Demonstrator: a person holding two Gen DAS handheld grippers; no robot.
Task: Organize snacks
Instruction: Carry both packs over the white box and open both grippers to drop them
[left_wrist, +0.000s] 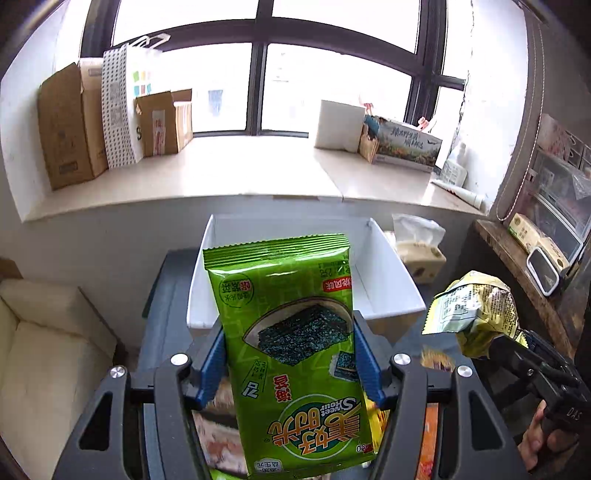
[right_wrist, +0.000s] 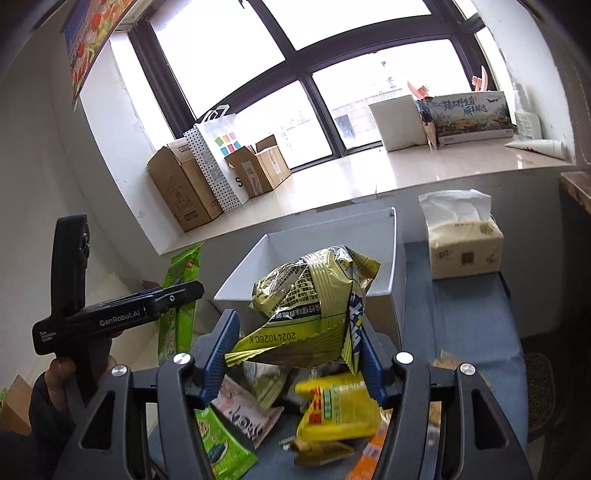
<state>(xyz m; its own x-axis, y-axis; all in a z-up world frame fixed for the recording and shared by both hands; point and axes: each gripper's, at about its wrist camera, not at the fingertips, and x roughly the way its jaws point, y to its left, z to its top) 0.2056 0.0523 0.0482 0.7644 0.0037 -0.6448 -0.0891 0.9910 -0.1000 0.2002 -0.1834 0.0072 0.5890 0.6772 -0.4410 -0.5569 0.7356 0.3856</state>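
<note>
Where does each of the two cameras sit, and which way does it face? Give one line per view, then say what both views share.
Left wrist: rides the left tongs, looking along them toward the window; the tongs grip a green seaweed packet; the right tongs and fingers show at right.
Right wrist: rides the right tongs, facing the same window; they grip a crumpled yellow-green bag; the left tongs and a hand show at left.
Shared: white bin, tissue pack, windowsill boxes.
</note>
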